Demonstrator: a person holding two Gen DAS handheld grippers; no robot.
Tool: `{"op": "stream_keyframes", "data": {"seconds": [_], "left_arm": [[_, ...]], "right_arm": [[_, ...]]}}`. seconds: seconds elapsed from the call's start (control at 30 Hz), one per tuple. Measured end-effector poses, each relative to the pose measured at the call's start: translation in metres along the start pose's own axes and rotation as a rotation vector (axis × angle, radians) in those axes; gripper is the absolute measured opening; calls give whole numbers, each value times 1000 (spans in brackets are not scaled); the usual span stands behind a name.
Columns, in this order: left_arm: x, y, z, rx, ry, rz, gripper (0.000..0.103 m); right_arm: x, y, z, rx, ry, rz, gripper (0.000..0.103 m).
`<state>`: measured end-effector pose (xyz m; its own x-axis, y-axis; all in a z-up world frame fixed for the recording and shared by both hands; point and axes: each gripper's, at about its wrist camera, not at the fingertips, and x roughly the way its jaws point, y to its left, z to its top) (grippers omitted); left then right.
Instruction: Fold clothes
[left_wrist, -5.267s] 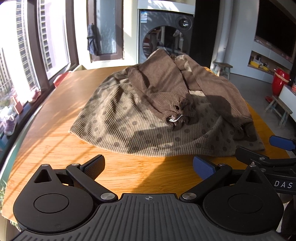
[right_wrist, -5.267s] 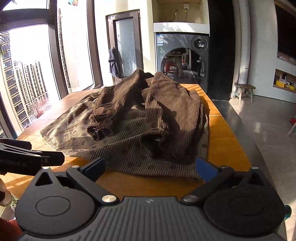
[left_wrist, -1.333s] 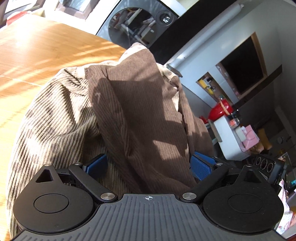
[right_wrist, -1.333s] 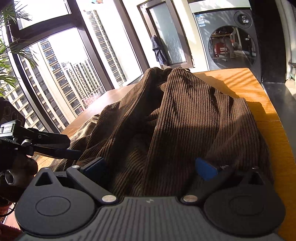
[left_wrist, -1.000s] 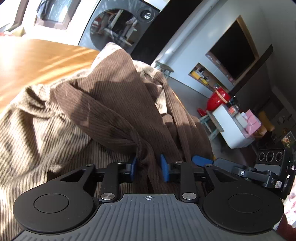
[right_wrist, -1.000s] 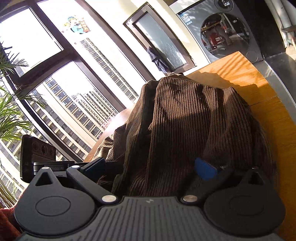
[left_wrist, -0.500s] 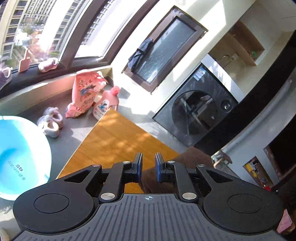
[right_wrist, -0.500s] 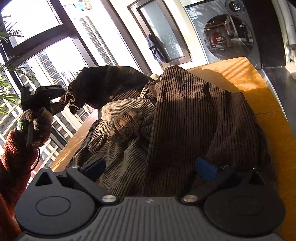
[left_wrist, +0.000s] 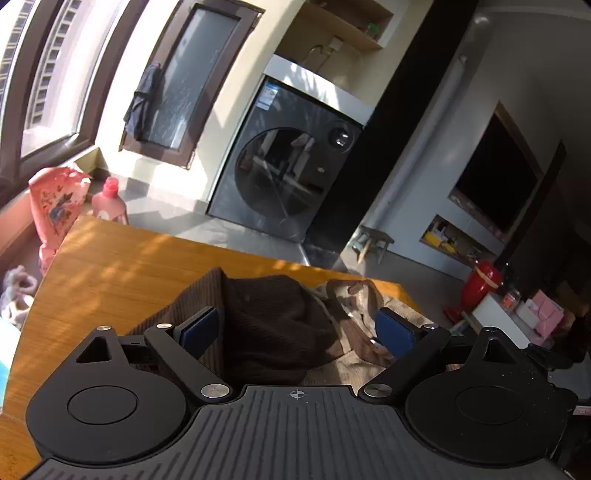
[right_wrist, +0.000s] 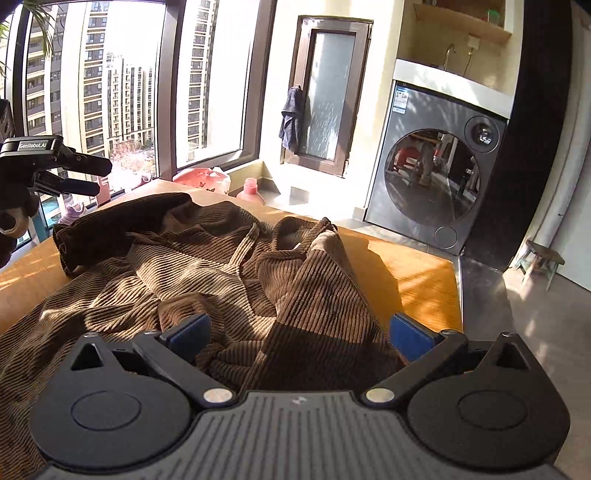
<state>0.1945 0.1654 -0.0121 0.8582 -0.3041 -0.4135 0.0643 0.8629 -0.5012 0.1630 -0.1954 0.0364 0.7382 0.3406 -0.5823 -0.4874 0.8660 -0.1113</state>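
The left gripper (left_wrist: 297, 326) stands wide open above the brown corduroy garment (right_wrist: 229, 280), gripping nothing. The right gripper (right_wrist: 301, 334) is equally wide, its jaws straddling a raised fold on the wooden table (right_wrist: 417, 280).

rumpled brown corduroy garment (right_wrist: 221, 273) heaped over orange wooden table (right_wrist: 413, 273); bare table strip right of garment and beyond it toward grey front-loading washing machine (right_wrist: 439, 177); pink detergent bottle (right_wrist: 251, 190) beyond garment's far edge.

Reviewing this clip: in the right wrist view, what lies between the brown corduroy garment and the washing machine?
In the right wrist view, a bare stretch of sunlit wooden table runs from the garment to the table's far edge, then grey floor up to the washing machine.
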Motion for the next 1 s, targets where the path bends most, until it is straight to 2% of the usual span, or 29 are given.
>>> {"op": "stream_keyframes", "data": {"seconds": [0.2, 0.3, 0.5, 0.6, 0.67, 0.73, 0.8, 0.87, 0.97, 1.0], "left_arm": [[55, -72, -23, 212, 34, -151, 97], [68, -66, -38, 240, 22, -68, 97], [24, -44, -45, 213, 0, -3, 99], [-4, -34, -48, 199, -15, 14, 100], [-14, -33, -41, 221, -24, 11, 103], [-20, -33, -32, 261, -37, 10, 103], [-20, -31, -21, 304, -66, 54, 103], [-20, -27, -11, 325, -101, 102, 103], [-23, -12, 3, 241, -115, 127, 103], [-24, -7, 7, 206, -106, 111, 103]], "right_arm": [[35, -15, -22, 63, 53, -67, 103], [48, -17, -34, 102, 79, -56, 103], [58, -6, -37, 96, 68, 35, 103], [52, 17, -37, 17, 53, 73, 103], [43, 33, -35, -71, 6, 27, 103], [40, 47, -32, -244, -26, -63, 103], [38, 59, -29, -404, -57, -149, 103], [37, 41, -19, -345, -66, -164, 102], [36, 15, -5, -256, -80, -187, 103], [36, 7, 0, -226, -85, -195, 103]]}}
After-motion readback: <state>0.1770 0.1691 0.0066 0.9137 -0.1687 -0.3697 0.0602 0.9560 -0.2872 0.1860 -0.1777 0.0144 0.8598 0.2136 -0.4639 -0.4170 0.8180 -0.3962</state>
